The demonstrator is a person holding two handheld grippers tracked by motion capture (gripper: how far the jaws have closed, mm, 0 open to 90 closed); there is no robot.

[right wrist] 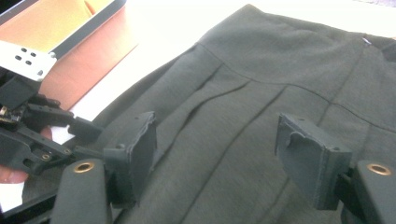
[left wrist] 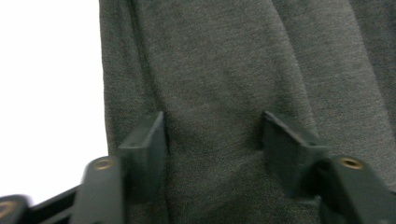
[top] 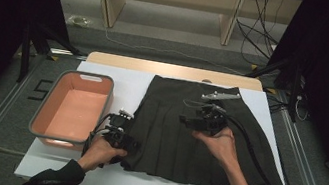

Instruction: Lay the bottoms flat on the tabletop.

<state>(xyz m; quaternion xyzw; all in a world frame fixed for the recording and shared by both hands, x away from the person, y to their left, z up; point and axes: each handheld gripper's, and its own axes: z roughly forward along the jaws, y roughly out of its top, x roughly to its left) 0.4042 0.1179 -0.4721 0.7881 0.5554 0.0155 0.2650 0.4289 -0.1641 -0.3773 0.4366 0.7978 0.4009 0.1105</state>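
A white sheet [top: 104,75] is spread over a wooden tabletop [top: 156,67], whose bare edge is seen along the sheet's far side. Beyond the sheet, a pale wooden shelf unit [top: 111,7] is set on the grey floor, with black cables [top: 258,32] hung at its right. A small clear roll [top: 79,20] is left on the floor beyond the sheet's left corner. A black stand leg [top: 25,49] is planted left of the sheet.

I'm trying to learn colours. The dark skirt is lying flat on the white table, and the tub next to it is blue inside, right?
Not quite. The skirt does lie flat on the white table, but the tub beside it is orange-pink inside with a grey rim, not blue. The high view shows it clearly.
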